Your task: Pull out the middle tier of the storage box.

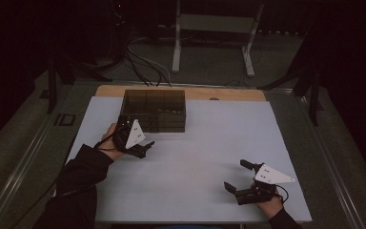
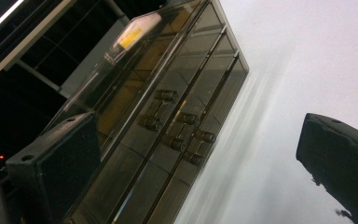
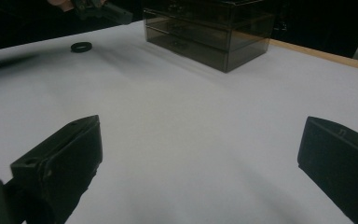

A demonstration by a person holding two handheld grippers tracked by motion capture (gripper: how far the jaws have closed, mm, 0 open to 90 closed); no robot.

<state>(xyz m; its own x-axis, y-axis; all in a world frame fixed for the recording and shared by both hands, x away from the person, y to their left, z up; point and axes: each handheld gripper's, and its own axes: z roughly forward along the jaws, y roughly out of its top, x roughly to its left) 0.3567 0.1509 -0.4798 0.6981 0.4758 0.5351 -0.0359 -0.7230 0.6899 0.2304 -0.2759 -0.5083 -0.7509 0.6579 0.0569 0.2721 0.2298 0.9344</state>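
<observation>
Drawers of smoked translucent plastic three-drawer chest (image 1: 155,110) just ahead of left gripper (image 1: 143,149), fronts with paired round knobs (image 2: 177,125) facing it. Jaws spread, empty. Right gripper (image 1: 236,179) likewise spread, empty, well apart from chest.

Smoky brown drawer box (image 1: 155,110), white table (image 1: 195,162), black claws
</observation>
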